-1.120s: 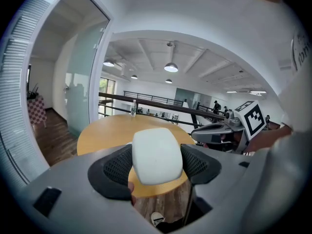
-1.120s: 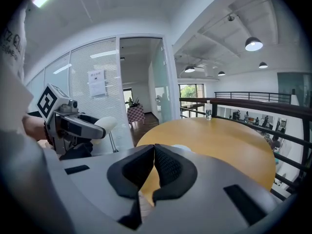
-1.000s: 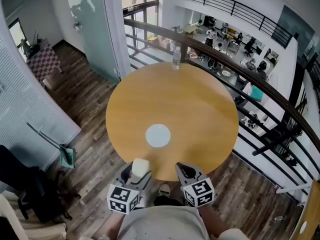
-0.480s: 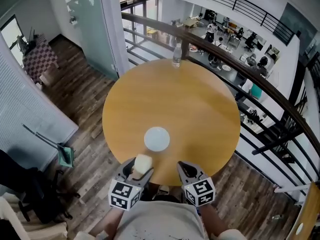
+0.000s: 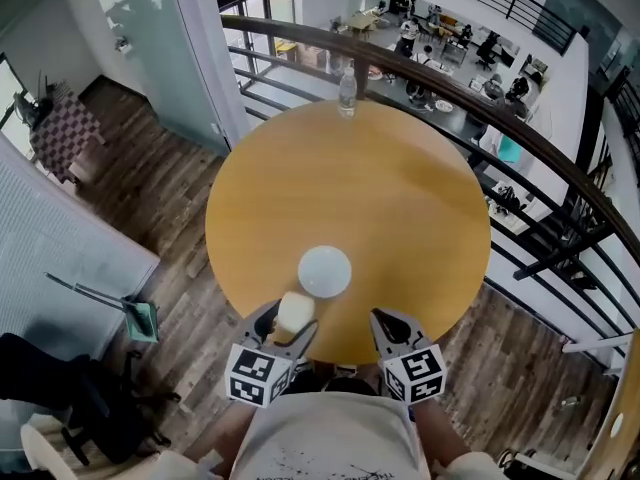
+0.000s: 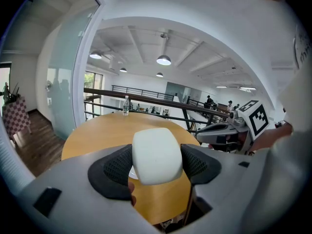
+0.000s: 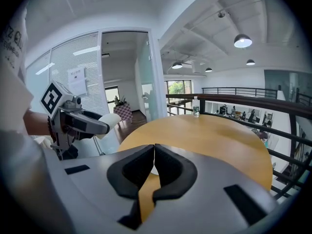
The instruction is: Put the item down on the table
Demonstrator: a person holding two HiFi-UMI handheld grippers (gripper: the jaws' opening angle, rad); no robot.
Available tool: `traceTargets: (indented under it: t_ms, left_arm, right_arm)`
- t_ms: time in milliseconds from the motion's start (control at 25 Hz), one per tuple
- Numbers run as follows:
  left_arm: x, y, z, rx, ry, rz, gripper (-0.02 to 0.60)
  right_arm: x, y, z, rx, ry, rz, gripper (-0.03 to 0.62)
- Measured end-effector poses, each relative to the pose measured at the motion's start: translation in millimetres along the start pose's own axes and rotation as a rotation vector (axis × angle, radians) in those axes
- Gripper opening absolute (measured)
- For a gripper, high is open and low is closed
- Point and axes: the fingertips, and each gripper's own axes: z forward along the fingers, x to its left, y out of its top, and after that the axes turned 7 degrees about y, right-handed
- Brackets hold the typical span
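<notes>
Gripping a pale, rounded item (image 6: 157,155) between their dark ribbed pads (image 6: 116,167), the left tongs (image 5: 287,320) are closed onto it from both sides, and the item fills the whole gap between the jaws. In the head view the item hangs over the near rim of the round wooden surface (image 5: 400,218), carried in the tongs and not lying on the wood. It is just on the near side of a flat white disc (image 5: 325,271) that lies on the surface. How high the item is above the rim cannot be told.

The right tongs (image 5: 387,323) are held beside the left ones at the same near rim, with a gap between the two. The right gripper view shows their jaws pressed together at the tips, with nothing between them. Each pair of tongs carries its cube of square markers close to the person's light shirt (image 5: 325,448).

At the far edge of the surface a clear water bottle (image 5: 347,93) stands upright, well apart from the disc and the tongs. Just behind it a dark railing (image 5: 540,158) curves round the far side of the surface. A wood-plank floor (image 5: 150,188) shows to the left, below the surface
</notes>
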Motion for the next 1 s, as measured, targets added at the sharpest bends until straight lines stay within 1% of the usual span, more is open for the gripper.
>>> traceTargets:
  t_ms: [160, 280, 520, 720, 1000]
  left_arm:
    - [9.9, 1.9, 12.8, 0.017, -0.023, 0.006, 0.321]
    - [12.4, -4.3, 24.2, 0.039, -0.037, 0.010, 0.321]
    - [20.6, -13.5, 54.1, 0.086, -0.045, 0.034, 0.321]
    - [36.4, -20.5, 76.7, 0.118, -0.050, 0.033, 0.321]
    - [34.1, -21.9, 102.7, 0.151, -0.049, 0.025, 0.321]
  right_arm:
    - [-7.5, 4.7, 7.0, 0.007, -0.028, 0.011, 0.025]
    - [-13.6, 0.9, 11.3, 0.018, -0.039, 0.024, 0.026]
    - [-25.9, -4.3, 30.5, 0.028, -0.029, 0.044, 0.025]
    - [-32.2, -8.4, 53.4, 0.039, -0.025, 0.065, 0.026]
    - [-53.0, -14.4, 63.6, 0.056, -0.032, 0.090, 0.026]
